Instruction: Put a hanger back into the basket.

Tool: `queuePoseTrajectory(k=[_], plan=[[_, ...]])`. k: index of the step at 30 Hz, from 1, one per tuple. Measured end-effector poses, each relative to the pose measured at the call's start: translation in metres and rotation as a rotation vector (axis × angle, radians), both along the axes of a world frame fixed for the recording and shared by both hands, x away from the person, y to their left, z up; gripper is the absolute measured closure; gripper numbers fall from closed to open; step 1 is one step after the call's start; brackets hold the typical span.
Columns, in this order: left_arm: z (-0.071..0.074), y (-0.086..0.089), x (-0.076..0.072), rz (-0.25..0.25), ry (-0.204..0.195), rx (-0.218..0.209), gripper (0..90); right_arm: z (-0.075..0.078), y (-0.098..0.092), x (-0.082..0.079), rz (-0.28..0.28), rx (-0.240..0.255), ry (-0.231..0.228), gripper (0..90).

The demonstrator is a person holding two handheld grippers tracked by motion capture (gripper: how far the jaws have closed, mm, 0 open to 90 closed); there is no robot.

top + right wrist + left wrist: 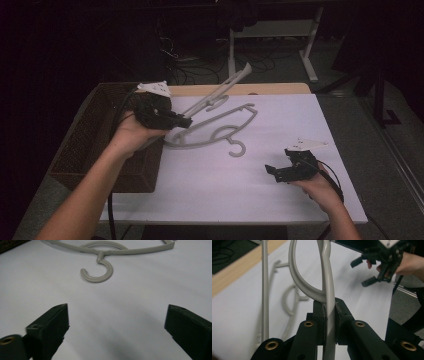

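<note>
Nearest the person, toward the tabletop's (210,200) near right corner, the right hand (320,187) holds the right gripper (272,172) low over the white surface. Its jaws are spread wide with nothing between them; in the right gripper view the two black jaws stand well apart at the bottom corners, bare tabletop between.

Farther in, near the tabletop's middle, a grey hanger (220,131) lies flat, its hook (238,148) pointing toward the near edge. The right gripper view shows this flat hanger (110,248) just ahead of the open jaws, its hook (98,271) curled toward them and well apart from both.

At the left edge, the left hand (131,136) holds the left gripper (184,121) raised above the surface. Its jaws are pressed onto a second hanger (220,90), which tilts up and away toward the far edge, its far end lifted off the tabletop. In the left gripper view the jaws pinch this held hanger (328,297) on a straight bar just below where a curved loop joins it (the hanger on the tabletop shows blurred behind). The right gripper (368,272) shows farther off there, jaws apart.

A brown woven basket (85,145) sits against the tabletop's left edge, under the left forearm. Beyond the far edge, a dark floor with cables and white table legs (312,50).
</note>
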State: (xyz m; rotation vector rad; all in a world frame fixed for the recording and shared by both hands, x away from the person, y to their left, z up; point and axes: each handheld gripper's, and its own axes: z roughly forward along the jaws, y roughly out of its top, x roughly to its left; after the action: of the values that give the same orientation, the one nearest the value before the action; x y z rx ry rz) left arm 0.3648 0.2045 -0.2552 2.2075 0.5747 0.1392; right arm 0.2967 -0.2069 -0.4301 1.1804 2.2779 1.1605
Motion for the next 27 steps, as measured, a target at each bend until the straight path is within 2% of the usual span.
queuePoseTrajectory(k=[5,9,12,18,22,27], plan=[[0.012,0.037,0.003,0.05,-0.01,0.014,81.5,-0.004,0.004,0.0,0.02,-0.023,0.005,1.5],[0.011,0.072,0.003,0.106,-0.013,0.023,81.5,-0.007,0.003,0.001,0.011,-0.032,0.009,1.5],[0.005,0.102,0.002,0.15,-0.007,0.018,81.5,-0.008,0.001,0.002,0.002,-0.033,0.016,1.5],[-0.011,0.15,-0.003,0.223,0.014,0.014,81.5,-0.01,-0.002,0.003,-0.011,-0.041,0.024,1.5],[-0.025,0.174,-0.006,0.257,0.034,0.027,81.5,-0.011,-0.003,0.004,-0.018,-0.045,0.028,1.5],[-0.039,0.193,-0.008,0.275,0.05,0.048,81.5,-0.011,-0.007,0.004,-0.034,-0.043,0.028,1.5]])
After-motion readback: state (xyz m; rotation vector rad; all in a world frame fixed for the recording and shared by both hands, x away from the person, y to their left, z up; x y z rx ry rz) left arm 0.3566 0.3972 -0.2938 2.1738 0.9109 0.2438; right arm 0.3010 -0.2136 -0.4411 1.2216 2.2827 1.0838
